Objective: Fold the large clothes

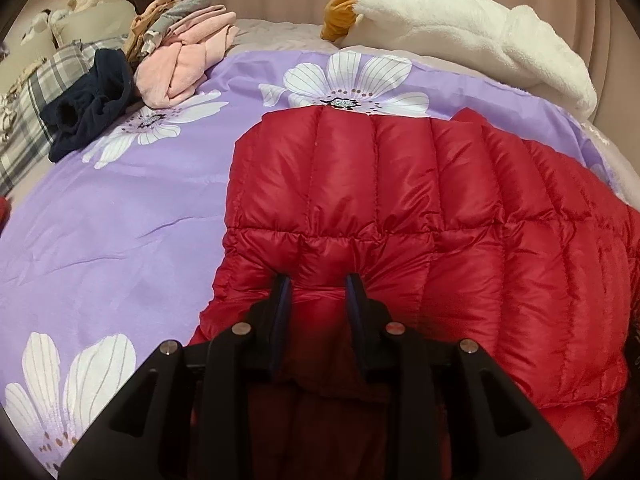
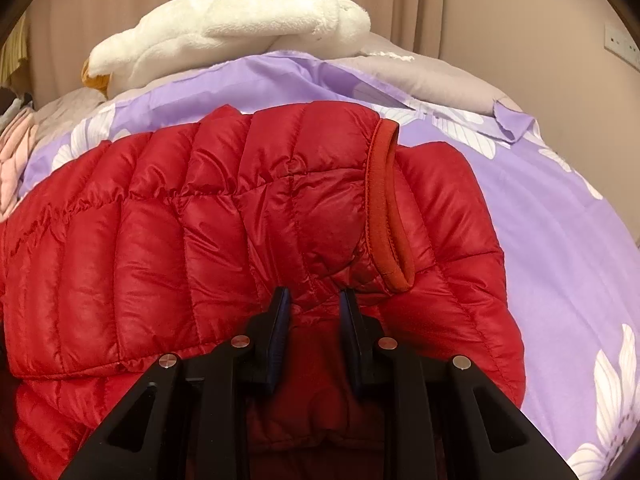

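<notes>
Left gripper (image 1: 319, 280) pinching red down jacket (image 1: 400, 184); right gripper (image 2: 313, 294) likewise; no readable label.

Red quilted puffer jacket (image 1: 400, 200) folded over, lying on purple floral bedspread (image 1: 120, 220).

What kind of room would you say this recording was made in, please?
Most likely a bedroom. The red puffer jacket lies on a bed spread with a purple floral quilt, pillows sit at the far end, and curtains hang behind.
</notes>
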Available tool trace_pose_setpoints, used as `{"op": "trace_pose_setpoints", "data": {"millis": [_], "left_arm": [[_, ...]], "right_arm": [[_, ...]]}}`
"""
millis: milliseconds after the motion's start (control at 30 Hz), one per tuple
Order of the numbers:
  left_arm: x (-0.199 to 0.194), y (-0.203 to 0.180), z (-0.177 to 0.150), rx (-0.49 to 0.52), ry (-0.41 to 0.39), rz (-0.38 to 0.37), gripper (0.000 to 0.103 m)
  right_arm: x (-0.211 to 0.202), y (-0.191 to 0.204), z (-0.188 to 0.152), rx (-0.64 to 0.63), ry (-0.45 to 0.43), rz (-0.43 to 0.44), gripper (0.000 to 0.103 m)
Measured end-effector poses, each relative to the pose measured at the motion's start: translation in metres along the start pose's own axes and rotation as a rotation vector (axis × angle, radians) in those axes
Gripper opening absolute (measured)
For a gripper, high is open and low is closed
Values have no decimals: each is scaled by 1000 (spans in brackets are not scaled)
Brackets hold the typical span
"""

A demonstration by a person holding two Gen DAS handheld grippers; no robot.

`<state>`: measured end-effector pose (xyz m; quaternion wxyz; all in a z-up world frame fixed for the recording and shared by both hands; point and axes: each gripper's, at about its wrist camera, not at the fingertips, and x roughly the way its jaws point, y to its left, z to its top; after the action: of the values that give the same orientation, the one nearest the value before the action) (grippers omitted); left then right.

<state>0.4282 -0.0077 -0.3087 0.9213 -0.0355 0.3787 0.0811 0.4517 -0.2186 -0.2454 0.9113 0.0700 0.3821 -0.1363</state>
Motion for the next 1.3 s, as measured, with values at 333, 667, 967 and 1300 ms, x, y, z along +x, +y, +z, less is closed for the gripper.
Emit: {"op": "trace_pose_setpoints", "data": {"millis": [333,667,967,1300], "left_arm": [[1,-2,-1,15,0,27,33],[-78,76,2,-159,95,-215,56],[-147,163,-70,-328,161,-311,71],[-174,150,-178,-489,317,-622,72]], "right_arm": [[-1,12,0,-56,-2,-73,25],[-77,-66,9,146,60,194,26],[-167,-151,-70,281,60,215,53],[-180,-177,-174,559,197,406,66]]}}
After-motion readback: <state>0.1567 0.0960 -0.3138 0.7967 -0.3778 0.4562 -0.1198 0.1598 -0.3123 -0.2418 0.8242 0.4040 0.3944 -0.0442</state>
